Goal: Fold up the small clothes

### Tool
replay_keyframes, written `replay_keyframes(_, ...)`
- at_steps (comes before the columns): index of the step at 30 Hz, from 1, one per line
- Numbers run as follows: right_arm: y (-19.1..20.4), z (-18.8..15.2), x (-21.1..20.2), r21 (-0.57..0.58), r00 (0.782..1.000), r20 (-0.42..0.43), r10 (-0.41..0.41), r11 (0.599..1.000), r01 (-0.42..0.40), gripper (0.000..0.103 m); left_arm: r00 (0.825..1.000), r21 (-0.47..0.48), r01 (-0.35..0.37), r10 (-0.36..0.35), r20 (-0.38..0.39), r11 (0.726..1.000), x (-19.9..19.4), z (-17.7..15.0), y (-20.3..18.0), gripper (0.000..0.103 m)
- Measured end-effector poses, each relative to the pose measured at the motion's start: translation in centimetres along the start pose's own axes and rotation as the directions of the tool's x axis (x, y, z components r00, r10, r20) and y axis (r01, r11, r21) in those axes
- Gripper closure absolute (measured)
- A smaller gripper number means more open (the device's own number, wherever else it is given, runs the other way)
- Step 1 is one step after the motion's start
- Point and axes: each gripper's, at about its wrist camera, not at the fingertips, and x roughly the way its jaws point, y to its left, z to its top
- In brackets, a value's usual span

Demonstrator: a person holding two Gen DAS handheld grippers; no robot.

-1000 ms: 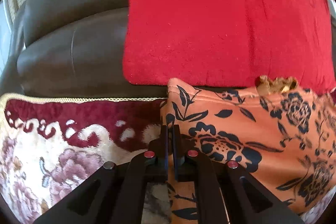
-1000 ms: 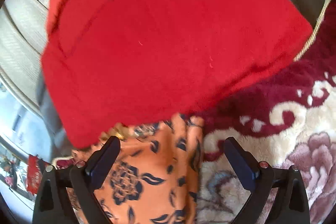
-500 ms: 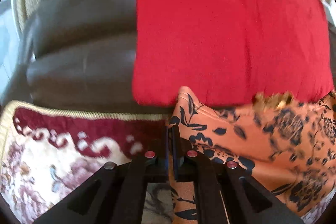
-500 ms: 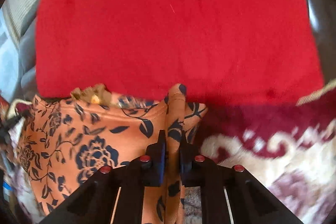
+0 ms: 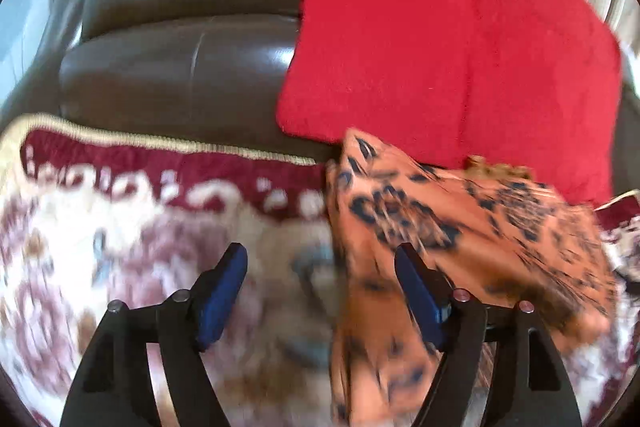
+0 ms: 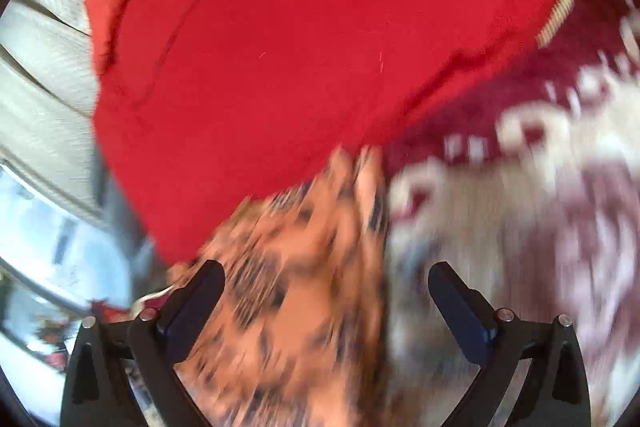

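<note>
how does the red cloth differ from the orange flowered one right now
The red cloth is plain; the orange flowered cloth has a dark floral print. The red cloth lies flat, partly on the brown leather cushion; the orange one sits rumpled on the patterned rug, and looks smaller. Neither is gripped: the left gripper and right gripper have just opened.

Motion blur smears the dark print on my orange floral garment (image 5: 460, 227), and its lower end runs off the bottom edge. The patterned rug (image 6: 540, 187) under it is a blur too. The red cloth (image 6: 300, 47) hides the garment's far edge and is cropped at the top.
</note>
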Motion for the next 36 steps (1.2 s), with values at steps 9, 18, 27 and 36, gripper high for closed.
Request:
replay_keyframes(9, 3.5, -4.3, 7.0, -0.116, 0.98, -0.156, -0.126, 0.987, 0.109, 0.087, 0.983, 0.055, -0.053, 0.062, -0.175, 0.997, 4.7, -2.3, -4.9, 0.075)
replay_keyframes(18, 11.2, -5.5, -4.5, -0.224, 0.995, -0.063, -0.079, 0.973, 0.063, 0.087, 0.998, 0.058, 0.053, -0.054, 0.013, 0.997, -10.1, -2.5, -6.6, 0.087)
replay_keyframes(27, 0.4, -16.7, -8.2, -0.063, 0.989, -0.094, -0.113, 0.992, 0.108, 0.017, 0.988, -0.046, 0.026, -0.033, -0.149, 0.999, -8.2, -14.6, -0.3, 0.038)
replay_keyframes(36, 4.8, -8.5, -10.5, -0.206, 0.988, 0.088, -0.125, 0.968, 0.14, 0.016, 0.998, 0.094, -0.056, 0.057, -0.007, 0.994, -6.9, -7.4, -1.3, 0.038)
